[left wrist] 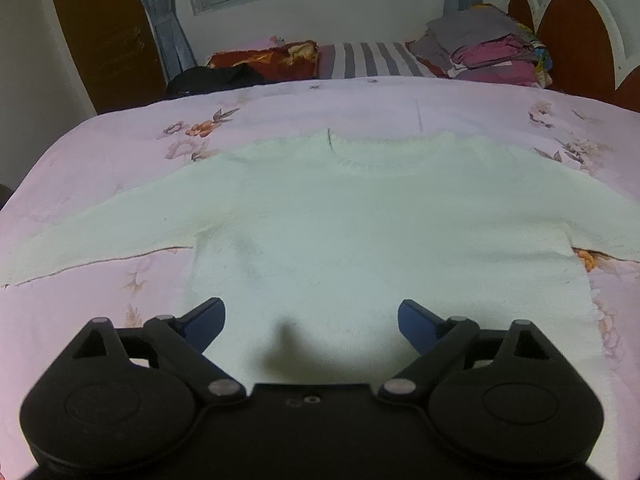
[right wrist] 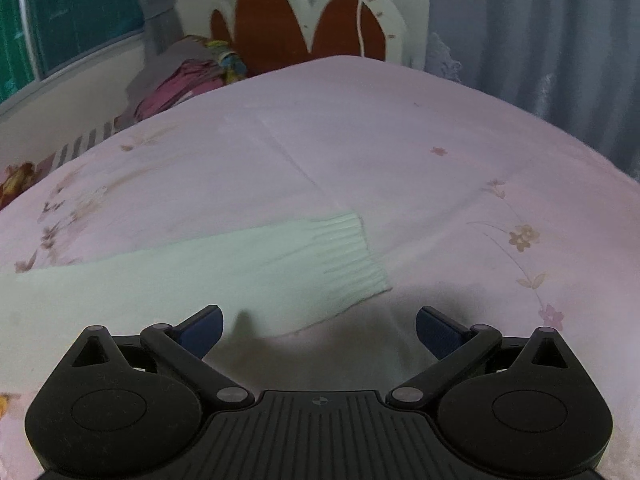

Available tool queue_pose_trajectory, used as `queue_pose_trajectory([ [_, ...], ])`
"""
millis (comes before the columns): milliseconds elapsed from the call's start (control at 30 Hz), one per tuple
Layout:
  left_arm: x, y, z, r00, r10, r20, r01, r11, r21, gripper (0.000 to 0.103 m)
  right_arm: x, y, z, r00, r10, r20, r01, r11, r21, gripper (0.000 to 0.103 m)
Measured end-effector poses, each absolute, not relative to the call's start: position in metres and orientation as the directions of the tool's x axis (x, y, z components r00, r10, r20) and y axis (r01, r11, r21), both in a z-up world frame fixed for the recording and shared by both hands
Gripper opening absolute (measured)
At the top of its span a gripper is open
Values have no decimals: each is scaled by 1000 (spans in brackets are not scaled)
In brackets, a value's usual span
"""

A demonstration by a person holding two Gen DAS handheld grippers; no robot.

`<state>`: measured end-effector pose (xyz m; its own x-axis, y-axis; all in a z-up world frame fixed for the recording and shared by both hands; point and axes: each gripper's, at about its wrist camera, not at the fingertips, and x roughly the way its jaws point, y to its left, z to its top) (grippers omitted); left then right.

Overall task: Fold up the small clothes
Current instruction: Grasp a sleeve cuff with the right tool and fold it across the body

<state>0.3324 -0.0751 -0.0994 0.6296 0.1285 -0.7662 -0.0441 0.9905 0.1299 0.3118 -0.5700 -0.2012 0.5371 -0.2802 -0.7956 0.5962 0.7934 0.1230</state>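
Two black grippers with blue finger pads hang over a bed spread with a pink floral cotton sheet (left wrist: 120, 152), and neither one holds anything. A pale mint-white knitted long-sleeved sweater (left wrist: 360, 232) lies flat and face up near the middle of the bed, its round ribbed neckline toward the far edge, its hem toward the near edge, and both sleeves stretched out toward the left and right sides. The left gripper (left wrist: 311, 320) hovers above the hem of the sweater body with its jaws spread wide apart, and its shadow falls on the knit just ahead of it. The right gripper (right wrist: 319, 330) is likewise wide open, poised over the ribbed cuff (right wrist: 352, 256) at the end of the sweater's right sleeve; the cuff lies flat on the sheet just ahead of the left-hand finger, and the other finger is over bare sheet. At the far right corner of the bed a stack of folded grey and magenta clothes (left wrist: 488, 48) sits against a brown and white scalloped headboard (left wrist: 572, 28). Along the far edge lie a striped grey and white cloth (left wrist: 368, 58), a red patterned pillow (left wrist: 264, 60) and a dark black garment (left wrist: 216, 80), beneath a window with grey curtains (left wrist: 168, 20).
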Motion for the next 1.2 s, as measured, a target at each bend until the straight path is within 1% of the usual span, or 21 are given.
queue_pose_trajectory([
  [33,333,-74,-100,624,129,-771,-45,991,130,91,313,-573,-204,534,-273,-800,600,790,130,63],
  [67,333,-73,-100,621,131,-773,-46,990,131,90,317,-576,-210,523,-262,-811,611,778,144,60],
  [133,333,-71,-100,622,135,-771,-46,990,136,89,316,-580,-213,529,-260,-808,632,756,171,60],
  [233,333,-69,-101,616,132,-777,-45,990,133,86,321,-578,-213,545,-261,-796,619,766,172,59],
  [267,334,-68,-101,611,132,-781,-45,990,132,85,322,-578,-214,551,-260,-793,618,766,178,46],
  [300,334,-68,-101,608,132,-783,-46,990,132,83,323,-579,-214,561,-254,-788,612,768,189,38],
  [333,334,-66,-101,609,126,-783,-42,991,128,82,324,-579,-214,569,-246,-785,606,770,198,27],
  [367,334,-65,-101,612,118,-782,-36,992,121,80,325,-580,-214,571,-243,-784,606,769,204,21],
  [400,334,-64,-100,615,113,-781,-33,993,117,80,325,-581,-214,577,-236,-782,603,769,212,19],
  [467,335,-62,-99,616,117,-779,-37,992,120,80,326,-582,-213,583,-221,-782,597,770,228,6],
  [500,336,-61,-98,617,119,-778,-37,992,123,80,327,-582,-212,590,-214,-779,590,773,234,2],
  [633,337,-56,-94,619,116,-777,-43,993,114,79,327,-577,-200,626,-213,-750,566,786,249,2],
  [833,340,-39,-93,614,68,-786,-48,998,49,75,336,-554,-165,714,-172,-679,485,821,301,2],
  [1000,343,-24,-93,628,67,-776,-44,998,50,75,357,-494,-129,794,-59,-605,336,872,356,2],
  [1100,347,-10,-94,627,56,-777,-42,998,39,75,376,-438,-108,828,34,-560,215,902,374,2],
  [1200,352,5,-94,633,53,-772,-36,999,38,75,395,-377,-96,831,136,-539,100,917,385,2],
])
